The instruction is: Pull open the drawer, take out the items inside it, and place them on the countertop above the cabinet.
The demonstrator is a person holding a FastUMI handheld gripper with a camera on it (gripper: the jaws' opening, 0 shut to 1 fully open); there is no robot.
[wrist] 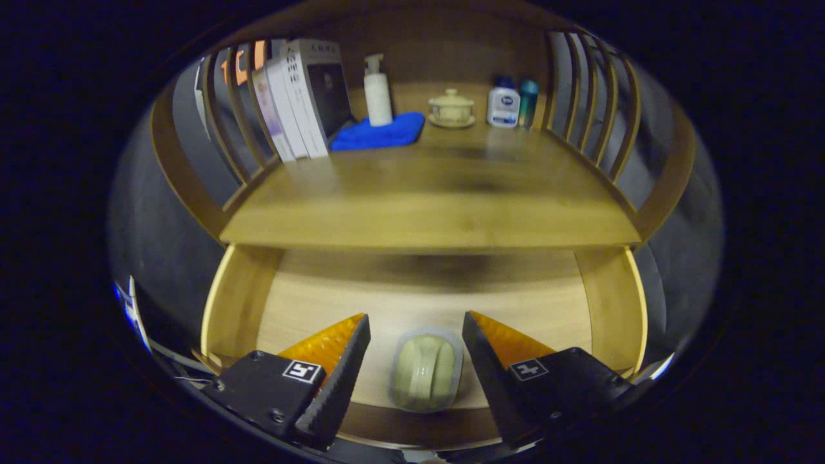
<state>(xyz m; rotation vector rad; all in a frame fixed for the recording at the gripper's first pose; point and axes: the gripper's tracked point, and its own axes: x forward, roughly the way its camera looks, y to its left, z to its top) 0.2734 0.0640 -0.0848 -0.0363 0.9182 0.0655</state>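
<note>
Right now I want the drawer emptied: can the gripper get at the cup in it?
Probably yes. The drawer is pulled open, and the cup lies on its floor between the fingers of the open gripper, untouched, with nothing over or beside it.

A wooden cabinet (425, 193) stands ahead of the fingers, with slatted side rails (238, 116) curving up on either hand and a plain wooden back panel (438, 58) beyond. Light is dim and warm, leaving a soft dark shadow across the wood. Grey surroundings (155, 245) lie outside the rails.
</note>
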